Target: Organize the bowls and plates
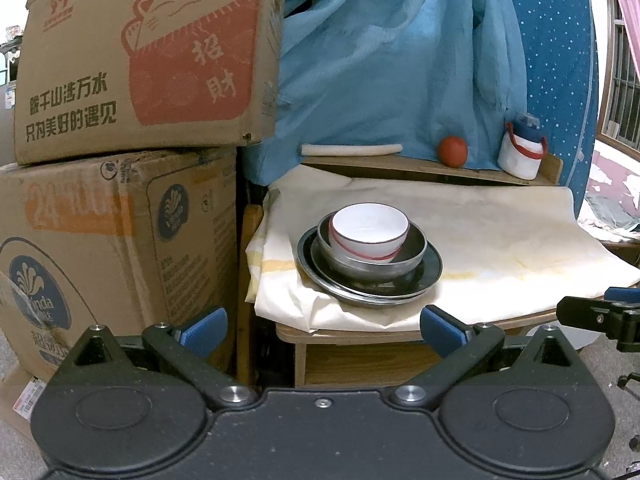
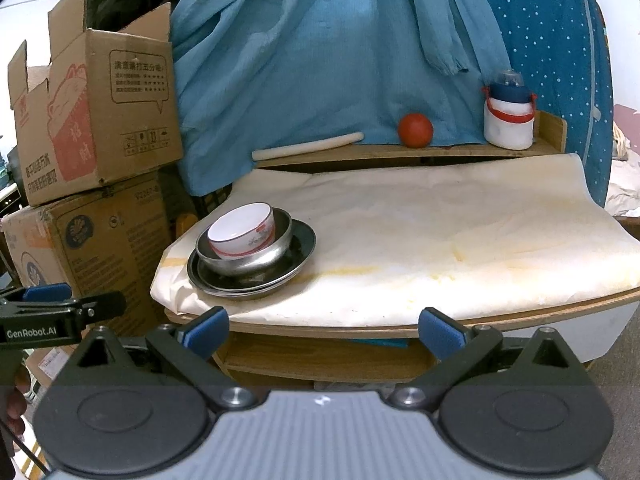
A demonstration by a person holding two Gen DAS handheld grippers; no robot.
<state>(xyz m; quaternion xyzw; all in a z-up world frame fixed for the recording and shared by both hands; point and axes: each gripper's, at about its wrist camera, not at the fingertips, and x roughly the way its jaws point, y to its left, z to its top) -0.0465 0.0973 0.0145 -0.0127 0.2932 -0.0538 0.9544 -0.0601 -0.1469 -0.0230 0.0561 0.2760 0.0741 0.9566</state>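
Observation:
A white bowl with a red band [image 1: 370, 234] [image 2: 244, 230] sits tilted inside a steel bowl [image 1: 376, 264] [image 2: 256, 258]. The steel bowl rests on stacked steel plates [image 1: 428, 276] [image 2: 296, 258] at the left of a cloth-covered table [image 1: 500, 240] [image 2: 440, 232]. My left gripper [image 1: 322, 330] is open and empty, held off the table's front edge just short of the stack. My right gripper [image 2: 324, 332] is open and empty at the table's front edge, right of the stack. Each gripper shows at the edge of the other's view, the left one [image 2: 60, 312] and the right one [image 1: 600, 312].
Stacked cardboard boxes [image 1: 120, 160] [image 2: 92, 140] stand to the left of the table. A raised wooden shelf [image 1: 420, 164] [image 2: 400, 150] at the back holds a rolling pin [image 2: 308, 146], a red ball [image 1: 452, 151] [image 2: 415, 130] and a white bottle [image 1: 520, 152] [image 2: 508, 120]. Blue cloth [image 2: 320, 60] hangs behind.

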